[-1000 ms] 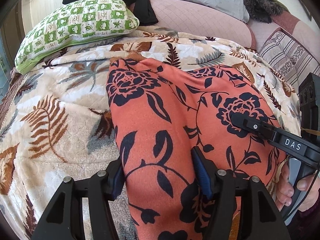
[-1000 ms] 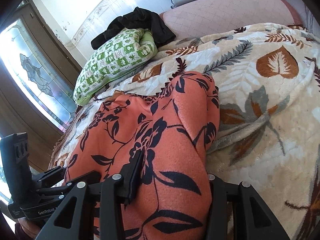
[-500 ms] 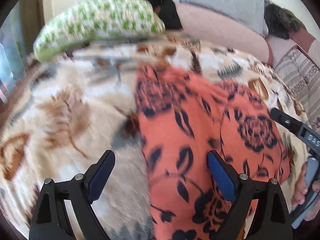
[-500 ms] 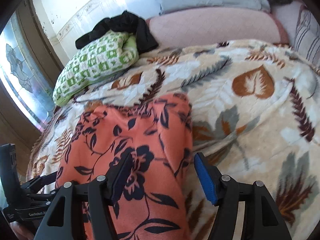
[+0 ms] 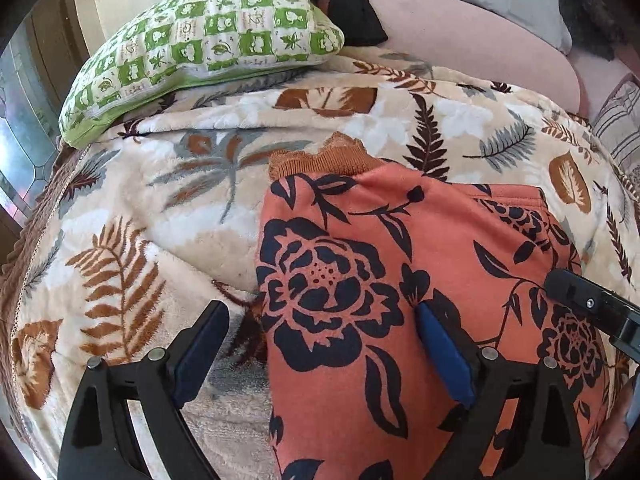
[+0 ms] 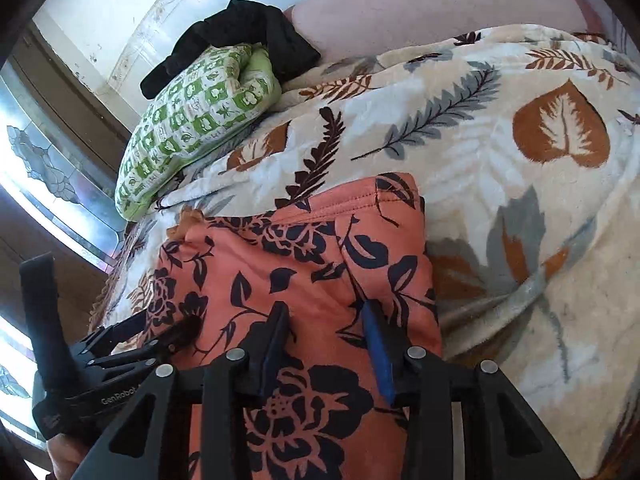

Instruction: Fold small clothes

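And the left tool (image 5: 320,344) has let go! A second ago its fingers pinched the orange floral garment (image 5: 400,280); now they stand spread wide, one blue pad over the leaf-print blanket (image 5: 160,208), the other over the cloth, straddling the garment's left edge. Released, no grip there. The view has also slid leftward, so more blanket shows.

Over to the right tool (image 6: 326,336): it opened briefly, and its jaws are closing at this moment, a ridge of orange fabric standing between the pads. Whether they press it already, I can't quite tell.

The garment lies on the bed on top of the blanket, its frilled orange cuff (image 5: 320,158) at the far left corner, a stitched hem along the far right. Beyond it, a green checked pillow (image 5: 208,36) with a black garment (image 6: 240,36) draped on top.
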The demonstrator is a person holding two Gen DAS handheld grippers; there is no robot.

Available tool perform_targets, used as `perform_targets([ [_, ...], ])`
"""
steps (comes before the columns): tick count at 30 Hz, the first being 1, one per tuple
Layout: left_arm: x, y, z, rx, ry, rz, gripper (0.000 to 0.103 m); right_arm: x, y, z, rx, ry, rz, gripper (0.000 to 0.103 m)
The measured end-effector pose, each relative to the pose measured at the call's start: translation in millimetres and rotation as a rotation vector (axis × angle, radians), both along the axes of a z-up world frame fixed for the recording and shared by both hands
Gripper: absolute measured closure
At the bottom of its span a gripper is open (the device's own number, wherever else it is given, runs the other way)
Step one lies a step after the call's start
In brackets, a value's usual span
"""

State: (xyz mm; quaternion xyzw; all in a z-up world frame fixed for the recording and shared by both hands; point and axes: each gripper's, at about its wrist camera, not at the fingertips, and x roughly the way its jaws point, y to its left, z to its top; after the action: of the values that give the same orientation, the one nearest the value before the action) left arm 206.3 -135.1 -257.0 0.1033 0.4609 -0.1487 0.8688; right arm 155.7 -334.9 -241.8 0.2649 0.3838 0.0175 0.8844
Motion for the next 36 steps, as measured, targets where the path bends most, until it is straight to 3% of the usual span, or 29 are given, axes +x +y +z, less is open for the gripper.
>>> perform_targets([
  [4, -39.8, 7.4, 25.6, 0.034, -0.121, 0.013, 0.008, -41.5, 7.1, 28.2, -0.108, -0.091, -0.049, 0.058],
  [7, -73.5, 8.7, 54.2, 0.066, -0.224, 0.008, 0.008, -80.3, 13.5, 57.6, -0.183, -0.182, -0.098, 0.047],
  [12, -117.7, 26.8, 103.8, -0.001, -0.294, 0.062, 0.005, -146.3, 32.1, 100.2, -0.228, -0.354, -0.188, 0.03],
  [23, -190.2, 61.0, 206.2, -0.09, -0.47, 0.127, 0.003, -215.6, 68.0, 158.2, -0.309, -0.448, -0.194, 0.03],
  [30, -227.5, 73.9, 244.5, -0.093, -0.555, 0.159, 0.0, -249.0, 85.3, 185.4, -0.332, -0.485, -0.19, 0.029],
  [36, -249.8, 83.3, 264.3, -0.114, -0.576, 0.133, 0.0, -270.4, 89.9, 207.2, -0.333, -0.518, -0.211, 0.029],
])
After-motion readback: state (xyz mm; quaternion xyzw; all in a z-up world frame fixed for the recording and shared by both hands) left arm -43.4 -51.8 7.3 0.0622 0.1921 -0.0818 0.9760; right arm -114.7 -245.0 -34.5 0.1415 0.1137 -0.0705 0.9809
